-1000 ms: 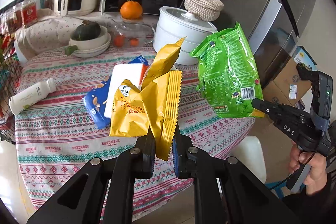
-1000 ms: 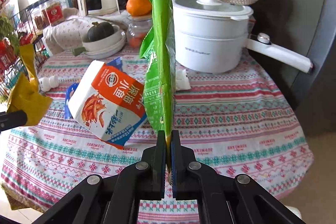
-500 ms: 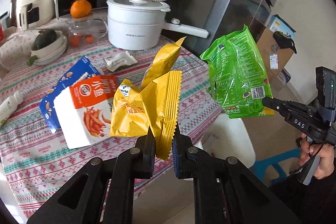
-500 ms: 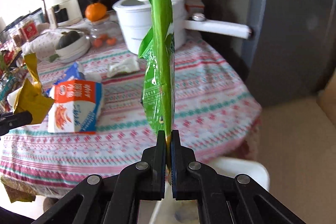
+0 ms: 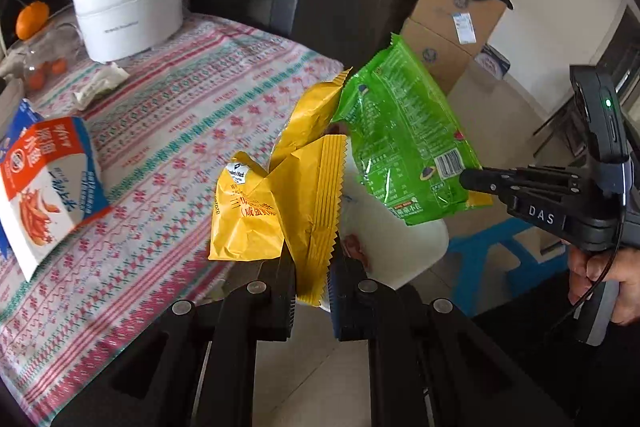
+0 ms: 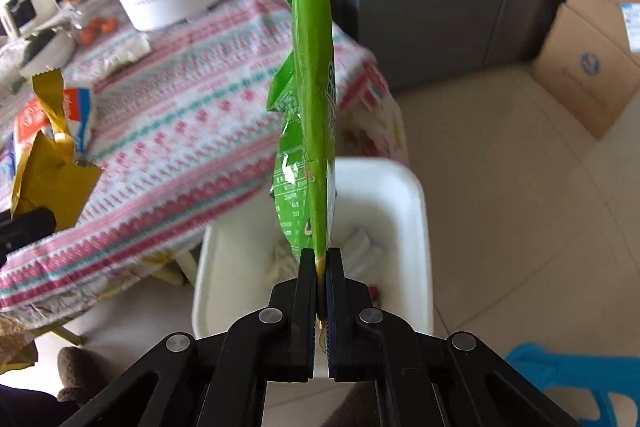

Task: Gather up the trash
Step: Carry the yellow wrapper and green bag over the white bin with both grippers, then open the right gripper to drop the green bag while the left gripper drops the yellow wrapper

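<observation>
Left wrist view: your left gripper (image 5: 312, 279) is clenched on the bottom seam of a crumpled yellow snack wrapper (image 5: 280, 195), which stands up from the jaws. It's pitched steeply down, past the edge of the table (image 5: 168, 131), with the white trash bin (image 5: 400, 247) showing behind the wrapper. Your right gripper (image 5: 466, 179) comes in from the right, roughly level in this view, pinching the lower corner of a green snack bag (image 5: 404, 143); your right hand (image 5: 604, 279) wraps the handle below. The green bag overlaps the yellow wrapper's top flap; can't tell if they touch. An orange-and-white snack bag (image 5: 48, 183) and a small crumpled wrapper (image 5: 100, 85) lie on the tablecloth, near a white pot (image 5: 128, 11).

Right wrist view: right gripper (image 6: 319, 267) is clamped tight on the green snack bag (image 6: 310, 115), seen edge-on and upright. It points steeply down over the open white trash bin (image 6: 420, 227), which sits on the floor beside the table (image 6: 180, 115) and holds some scraps. Yellow snack wrapper (image 6: 52, 167) sits at the left edge in the left gripper's tip (image 6: 24, 227).
</observation>
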Motion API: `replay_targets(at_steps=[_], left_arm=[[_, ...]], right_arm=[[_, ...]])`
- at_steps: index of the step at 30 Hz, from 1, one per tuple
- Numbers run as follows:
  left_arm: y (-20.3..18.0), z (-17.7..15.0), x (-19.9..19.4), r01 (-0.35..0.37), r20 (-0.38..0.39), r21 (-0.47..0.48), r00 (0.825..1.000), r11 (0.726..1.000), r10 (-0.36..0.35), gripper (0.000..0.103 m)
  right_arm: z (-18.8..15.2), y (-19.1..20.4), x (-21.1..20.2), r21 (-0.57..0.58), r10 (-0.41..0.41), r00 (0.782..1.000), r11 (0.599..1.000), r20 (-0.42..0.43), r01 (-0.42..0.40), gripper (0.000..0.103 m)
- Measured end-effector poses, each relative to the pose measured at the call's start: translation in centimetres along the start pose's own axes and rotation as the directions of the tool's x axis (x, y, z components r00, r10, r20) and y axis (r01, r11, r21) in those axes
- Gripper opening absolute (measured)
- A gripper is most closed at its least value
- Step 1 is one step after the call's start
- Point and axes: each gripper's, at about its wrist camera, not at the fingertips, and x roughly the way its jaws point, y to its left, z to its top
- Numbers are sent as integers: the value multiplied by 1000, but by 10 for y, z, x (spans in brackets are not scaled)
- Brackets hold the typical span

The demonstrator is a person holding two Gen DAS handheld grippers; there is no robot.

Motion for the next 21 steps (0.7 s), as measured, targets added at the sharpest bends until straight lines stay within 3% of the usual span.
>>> replay_targets(at_steps=[6,10,12,14,16,21], left_arm=[[-19,-3,36,26,-71,35,997,999,-23,14],[-21,1,53,42,-83,30,996,999,-39,14],[-21,3,60,49,-88,23,995,999,-47,14],[-21,5,67,47,-93,18,995,999,-45,14],[-22,5,73,48,-100,15,994,999,-46,14],[-23,10,86,55,-104,17,993,998,-53,15]], right_arm=[[-6,-13,21,31,-32,993,999,-110,36,2],[-7,-19,28,80,2,990,997,-144,9,7],[-8,-23,25,105,1,990,994,-138,14,17],[-7,-25,21,119,-12,993,993,-117,26,42],[-5,-27,16,127,-31,995,991,-95,43,46],[-1,-31,15,146,-25,996,989,-87,38,48]])
